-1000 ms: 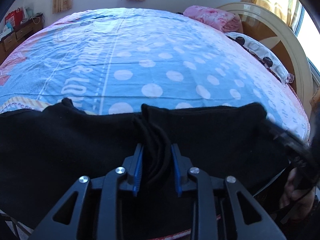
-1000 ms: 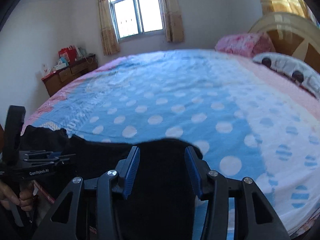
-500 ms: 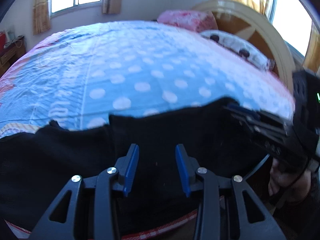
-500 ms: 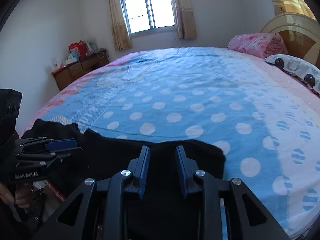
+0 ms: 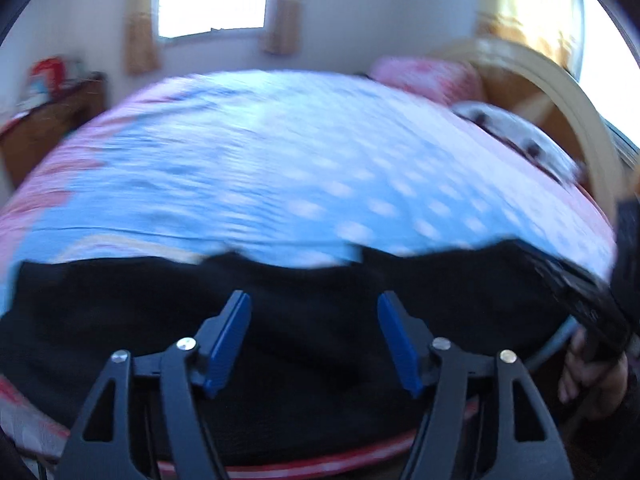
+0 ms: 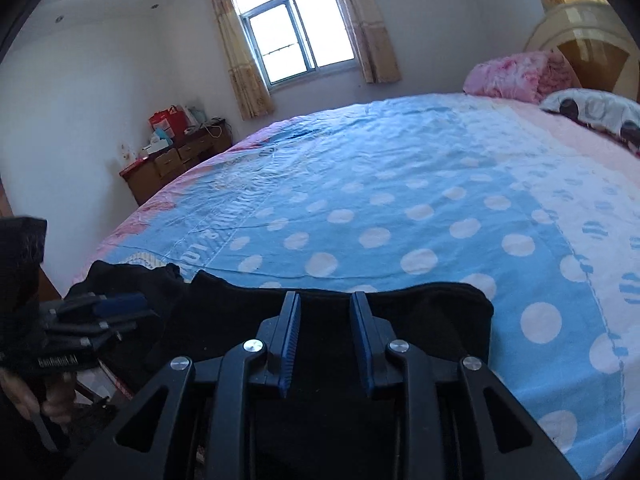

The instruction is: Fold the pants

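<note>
Black pants point(image 5: 120, 312) lie folded across the near edge of the bed, seen in both views point(image 6: 432, 312). My left gripper point(image 5: 312, 298) hovers above them with its jaws opening wide; nothing is pinched between the blue pads point(image 5: 228, 340). That view is motion-blurred. My right gripper point(image 6: 324, 298) has its jaws drawn close, and black cloth fills the gap near the pants' far edge. Each gripper shows in the other's view: the right one point(image 5: 580, 292) at the right, the left one point(image 6: 100, 312) at the left, each held by a hand point(image 6: 40, 396).
The bed sheet point(image 6: 400, 200) is blue with white dots, pink at its sides. A pink pillow point(image 6: 516, 72) and a black-and-white one point(image 6: 592, 108) lie by the round headboard point(image 5: 560, 92). A wooden dresser point(image 6: 176, 160) stands at the far left under the window point(image 6: 296, 44).
The left gripper let go of the bunched black cloth, opened wide and lifted, tilting its view up. The right gripper's jaws narrowed over the pants and then held still.
</note>
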Demonstrator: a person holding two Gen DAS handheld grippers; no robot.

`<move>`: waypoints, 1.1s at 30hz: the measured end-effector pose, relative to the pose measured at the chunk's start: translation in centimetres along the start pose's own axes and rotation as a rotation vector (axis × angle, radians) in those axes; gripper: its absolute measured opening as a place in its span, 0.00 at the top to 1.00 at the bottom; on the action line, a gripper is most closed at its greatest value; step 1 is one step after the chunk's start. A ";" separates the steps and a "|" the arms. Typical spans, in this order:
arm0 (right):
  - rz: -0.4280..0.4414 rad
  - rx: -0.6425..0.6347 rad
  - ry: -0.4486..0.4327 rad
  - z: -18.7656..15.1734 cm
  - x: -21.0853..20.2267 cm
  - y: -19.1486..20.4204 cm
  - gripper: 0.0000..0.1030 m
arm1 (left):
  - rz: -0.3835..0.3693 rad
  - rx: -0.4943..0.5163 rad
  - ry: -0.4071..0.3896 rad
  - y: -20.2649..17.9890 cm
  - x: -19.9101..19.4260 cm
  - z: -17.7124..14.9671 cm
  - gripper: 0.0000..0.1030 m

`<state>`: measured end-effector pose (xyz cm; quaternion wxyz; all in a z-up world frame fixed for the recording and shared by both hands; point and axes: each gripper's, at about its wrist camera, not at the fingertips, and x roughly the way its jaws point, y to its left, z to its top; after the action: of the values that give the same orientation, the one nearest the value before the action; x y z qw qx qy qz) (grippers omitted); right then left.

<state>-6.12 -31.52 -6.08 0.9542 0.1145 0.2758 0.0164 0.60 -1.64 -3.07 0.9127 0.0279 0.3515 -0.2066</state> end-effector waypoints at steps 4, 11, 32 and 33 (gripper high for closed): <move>0.018 -0.020 0.026 -0.7 0.7 1.5 0.73 | 0.214 -0.170 -0.062 8.5 -2.5 -0.8 0.33; 0.031 -0.015 0.041 -1.3 0.7 2.1 0.73 | 0.356 -0.530 -0.176 21.0 -5.0 -4.4 0.32; 0.017 0.047 0.097 -1.7 1.8 1.0 0.73 | 0.196 -0.714 -0.232 21.5 -3.2 -7.3 0.78; 0.014 0.049 0.093 -1.6 1.7 0.9 0.73 | 0.185 -0.724 -0.241 21.4 -3.6 -7.2 0.78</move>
<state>-5.50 -30.17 -8.09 0.9371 0.1389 0.3195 0.0214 2.12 20.62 -8.11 0.9130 -0.2887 0.2881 0.0124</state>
